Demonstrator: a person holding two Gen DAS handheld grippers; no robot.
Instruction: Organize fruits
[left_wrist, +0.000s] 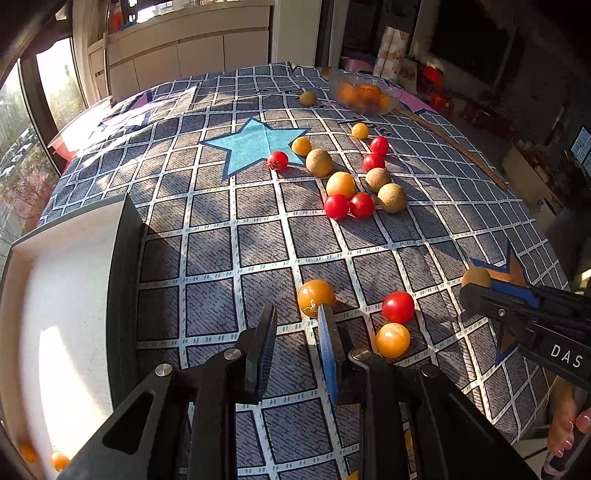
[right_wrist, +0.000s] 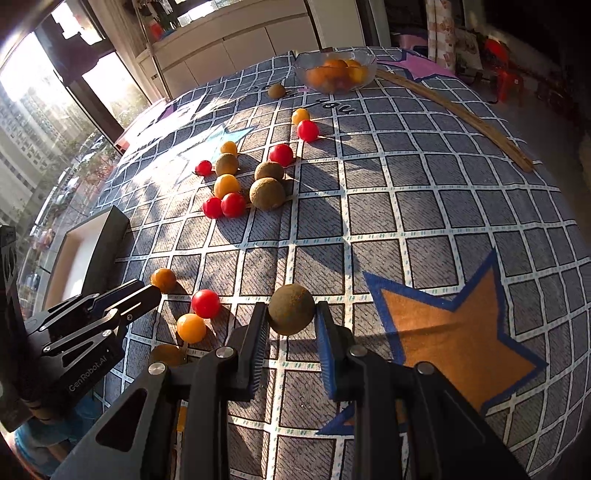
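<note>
Box (left_wrist: 55, 295) interior mostly washed out by glare, right gripper (right_wrist: 291, 325) clamped the brown fruit (right_wrist: 291, 308) on the cloth (right_wrist: 424, 221), left gripper (left_wrist: 297, 325) hung parted and empty beside an orange tomato (left_wrist: 316, 297), loose pile (right_wrist: 243, 181) lay beyond.

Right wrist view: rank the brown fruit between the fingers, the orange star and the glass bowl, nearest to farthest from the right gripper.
1. Brown fruit, between the right gripper fingers.
2. Orange star, to the right.
3. Glass bowl, at the far edge.

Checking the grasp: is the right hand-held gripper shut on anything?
Yes: the right hand-held gripper is shut on a brown fruit, pads touching both sides.
</note>
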